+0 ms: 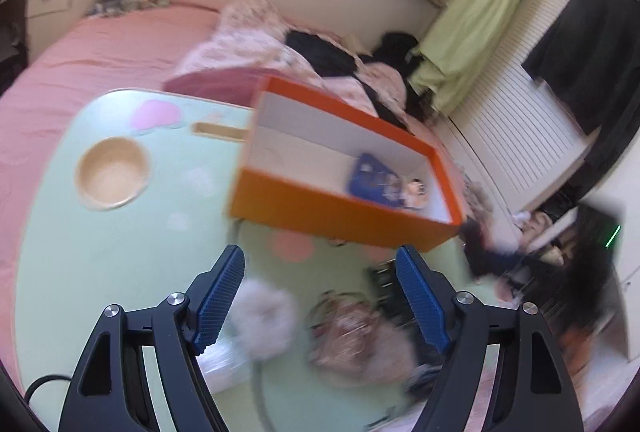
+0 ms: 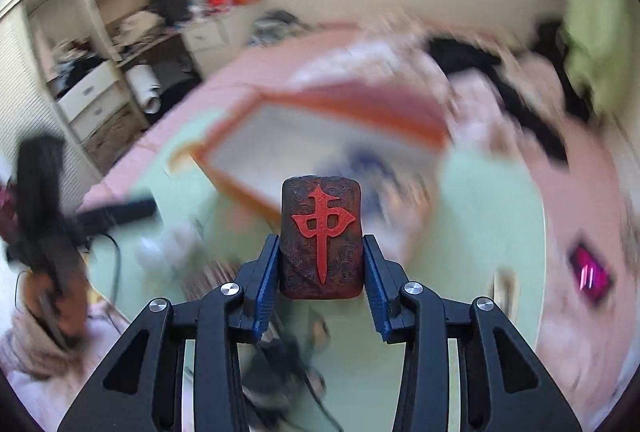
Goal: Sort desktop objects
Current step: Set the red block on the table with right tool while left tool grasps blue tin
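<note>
A dark brown carved mahjong-style tile (image 2: 322, 238) with one red character on its face stands upright between the blue ribbed pads (image 2: 266, 284) of the right gripper (image 2: 320, 264), which press on its two side faces; it is the only thing this gripper holds. The tile hangs above the pale green tabletop (image 2: 480, 232), in front of the single orange cardboard box (image 2: 320, 103) with white inner walls, which is badly smeared in this view.

In the left wrist view the orange box (image 1: 340, 216) sits on the far right part of the green table (image 1: 120, 252). Inside it lie two things: one blue flat card or packet (image 1: 370, 177) and one small pale figure (image 1: 414, 191) just beside it, both near the box's right end. One round light wooden bowl (image 1: 114, 171) stands well apart, to the left of the box. Nearer the camera lie one white fluffy ball (image 1: 264, 316), one pinkish transparent pouch (image 1: 352, 328) and a dark item (image 1: 380, 280) too blurred to name.

The left gripper (image 1: 320, 284) points downward over the table, its two blue pads (image 1: 220, 300) spread wide with nothing between them. The right gripper tilts steeply down toward the table.
</note>
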Motion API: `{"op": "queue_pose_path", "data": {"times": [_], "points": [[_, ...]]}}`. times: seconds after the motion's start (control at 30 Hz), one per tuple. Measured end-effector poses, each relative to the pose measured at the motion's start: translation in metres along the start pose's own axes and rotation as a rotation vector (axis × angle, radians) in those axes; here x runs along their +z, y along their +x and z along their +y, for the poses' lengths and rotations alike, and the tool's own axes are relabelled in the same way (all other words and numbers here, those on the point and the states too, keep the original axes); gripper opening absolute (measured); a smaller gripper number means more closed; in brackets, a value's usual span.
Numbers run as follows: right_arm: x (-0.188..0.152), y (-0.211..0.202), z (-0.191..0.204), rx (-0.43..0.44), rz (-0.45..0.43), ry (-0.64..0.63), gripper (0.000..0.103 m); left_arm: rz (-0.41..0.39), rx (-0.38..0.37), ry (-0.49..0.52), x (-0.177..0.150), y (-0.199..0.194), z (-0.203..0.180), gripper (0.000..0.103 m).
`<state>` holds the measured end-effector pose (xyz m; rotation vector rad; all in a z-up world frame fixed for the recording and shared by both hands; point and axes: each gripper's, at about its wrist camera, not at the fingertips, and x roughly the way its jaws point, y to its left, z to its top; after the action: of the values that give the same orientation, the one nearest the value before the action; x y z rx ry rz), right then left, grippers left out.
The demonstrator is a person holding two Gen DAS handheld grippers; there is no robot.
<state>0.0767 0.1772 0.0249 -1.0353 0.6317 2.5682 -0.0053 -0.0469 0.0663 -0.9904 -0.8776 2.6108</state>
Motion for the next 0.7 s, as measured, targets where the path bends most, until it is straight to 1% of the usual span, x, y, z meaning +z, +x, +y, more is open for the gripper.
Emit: {"op": "queue_pose_path", "data": {"times": [0.03, 0.07, 0.1, 0.17, 0.23, 0.27, 0.3, 0.37, 0.43, 0.47, 0.5, 0.57, 0.6, 0.7], "points": [[-0.011, 0.006, -0.006, -0.005, 0.011, 0.032, 0.041, 0.034, 0.004, 0.018, 0.010, 0.008, -0.012, 0.078], [-0.020, 0.012, -0.012, 0.001, 0.026, 0.068, 0.041, 0.077, 0.024, 0.046, 0.021, 0.018, -0.025, 0.078], [-0.029, 0.019, -0.019, 0.029, 0.044, 0.115, 0.041, 0.105, 0.035, 0.069, 0.031, 0.026, -0.036, 0.078], [-0.041, 0.024, -0.027, 0.128, 0.035, 0.188, 0.042, 0.159, 0.027, 0.143, 0.052, 0.049, -0.062, 0.078], [-0.049, 0.024, -0.027, 0.143, 0.030, 0.215, 0.044, 0.233, 0.052, 0.200, 0.067, 0.079, -0.079, 0.078], [-0.051, 0.021, -0.024, 0.157, 0.023, 0.222, 0.044, 0.276, 0.093, 0.222, 0.073, 0.098, -0.086, 0.078], [-0.056, 0.018, -0.027, 0.194, 0.002, 0.244, 0.044, 0.313, 0.135, 0.248, 0.076, 0.118, -0.091, 0.077], [-0.062, 0.011, -0.034, 0.242, -0.039, 0.302, 0.044, 0.352, 0.201, 0.292, 0.079, 0.144, -0.097, 0.076], [-0.075, 0.002, -0.047, 0.275, -0.082, 0.366, 0.052, 0.390, 0.256, 0.329, 0.078, 0.169, -0.098, 0.072], [-0.079, 0.000, -0.049, 0.279, -0.085, 0.372, 0.055, 0.403, 0.261, 0.330, 0.077, 0.176, -0.098, 0.072], [-0.084, -0.001, -0.052, 0.273, -0.081, 0.377, 0.057, 0.402, 0.232, 0.319, 0.078, 0.179, -0.099, 0.072], [-0.088, 0.000, -0.056, 0.275, -0.071, 0.383, 0.057, 0.416, 0.196, 0.300, 0.078, 0.184, -0.100, 0.072], [-0.089, 0.003, -0.058, 0.284, -0.057, 0.386, 0.057, 0.420, 0.190, 0.298, 0.077, 0.187, -0.101, 0.072], [-0.094, 0.002, -0.056, 0.291, -0.046, 0.381, 0.057, 0.431, 0.184, 0.334, 0.071, 0.193, -0.105, 0.071]]}}
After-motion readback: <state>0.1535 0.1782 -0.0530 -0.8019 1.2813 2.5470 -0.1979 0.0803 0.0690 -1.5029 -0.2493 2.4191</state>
